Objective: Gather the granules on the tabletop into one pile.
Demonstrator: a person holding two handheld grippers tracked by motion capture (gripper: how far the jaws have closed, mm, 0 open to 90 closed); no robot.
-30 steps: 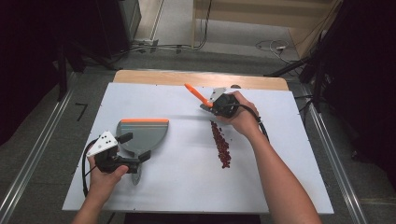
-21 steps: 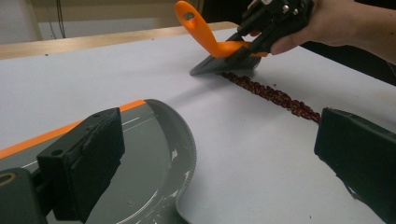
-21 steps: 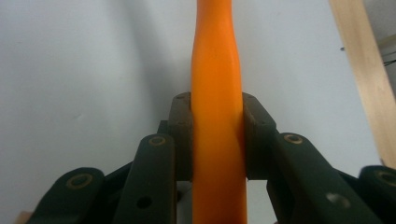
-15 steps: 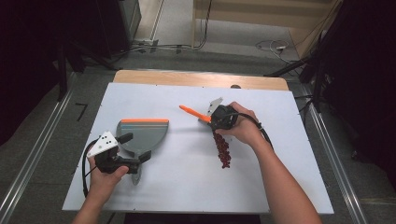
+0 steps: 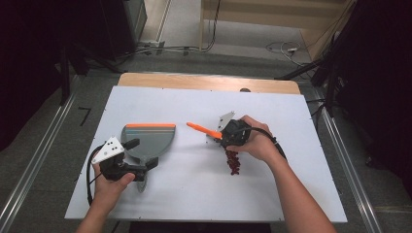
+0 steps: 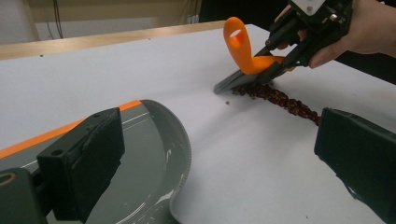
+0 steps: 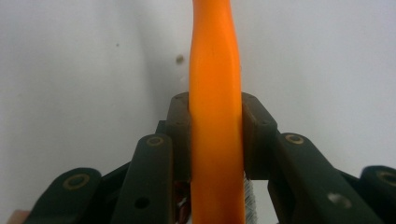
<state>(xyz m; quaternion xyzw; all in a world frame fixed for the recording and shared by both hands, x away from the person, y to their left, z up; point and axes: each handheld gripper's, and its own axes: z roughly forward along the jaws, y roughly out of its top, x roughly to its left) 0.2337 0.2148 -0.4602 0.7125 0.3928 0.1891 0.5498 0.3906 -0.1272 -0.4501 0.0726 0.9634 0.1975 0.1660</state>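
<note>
Brush sweeping beans toward the dustpan

Nothing lies between your beans (image 5: pixel 233 161) and the grey dustpan (image 5: pixel 148 141) on the white table (image 5: pixel 194 194). Your right gripper (image 5: pixel 221 135), clenched on the orange brush (image 5: pixel 203 129), has slid leftward since a second ago, shortening the trail. Your left gripper (image 5: pixel 141 167) grasps the dustpan's handle, unmoved. Grey floor surrounds you.

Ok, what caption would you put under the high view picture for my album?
Right gripper sweeps red beans with an orange-handled brush toward the grey dustpan held by the left gripper.
</note>
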